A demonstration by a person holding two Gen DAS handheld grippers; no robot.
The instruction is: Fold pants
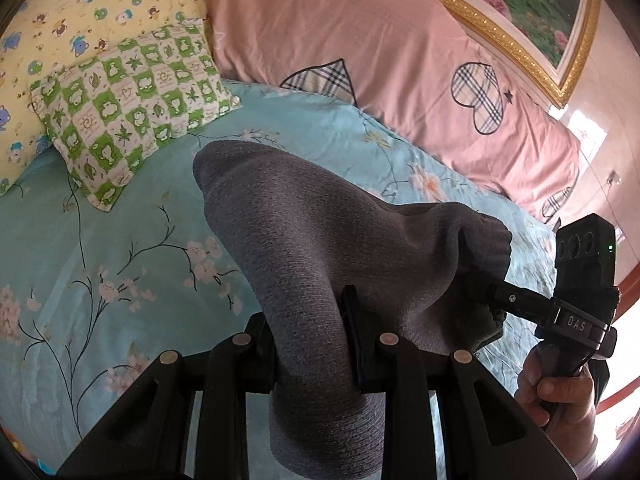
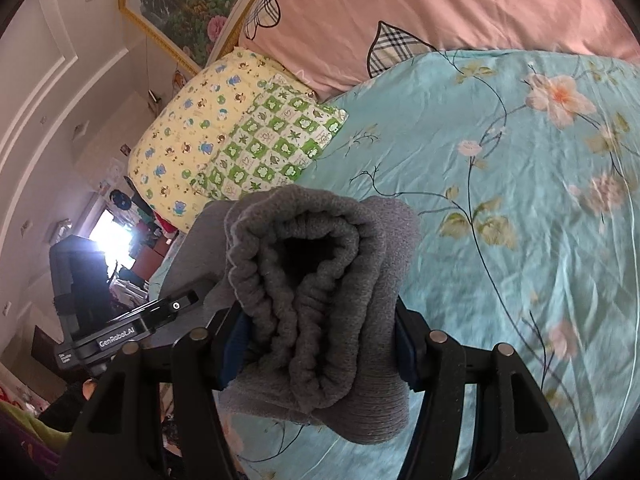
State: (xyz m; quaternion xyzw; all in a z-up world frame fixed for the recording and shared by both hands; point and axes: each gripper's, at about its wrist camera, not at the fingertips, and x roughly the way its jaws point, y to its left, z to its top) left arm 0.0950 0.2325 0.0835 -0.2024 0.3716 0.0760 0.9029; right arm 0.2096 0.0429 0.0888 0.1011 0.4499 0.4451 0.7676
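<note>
The grey knit pants point(image 1: 304, 248) hang in the air above the bed, held by both grippers. My left gripper point(image 1: 312, 332) is shut on a fold of the grey cloth, which drapes down between its fingers. My right gripper point(image 2: 320, 344) is shut on the bunched elastic waistband point(image 2: 316, 280) of the pants. The right gripper also shows in the left wrist view point(image 1: 516, 300), clamped on the right end of the cloth. The left gripper shows at the left of the right wrist view point(image 2: 168, 308).
The bed has a light blue flowered sheet point(image 1: 120, 240). A green checked pillow point(image 1: 132, 108) and a yellow cartoon pillow point(image 1: 60, 20) lie at the head, beside a pink quilt point(image 1: 380, 60). A gold-framed picture point(image 1: 520, 12) hangs on the wall.
</note>
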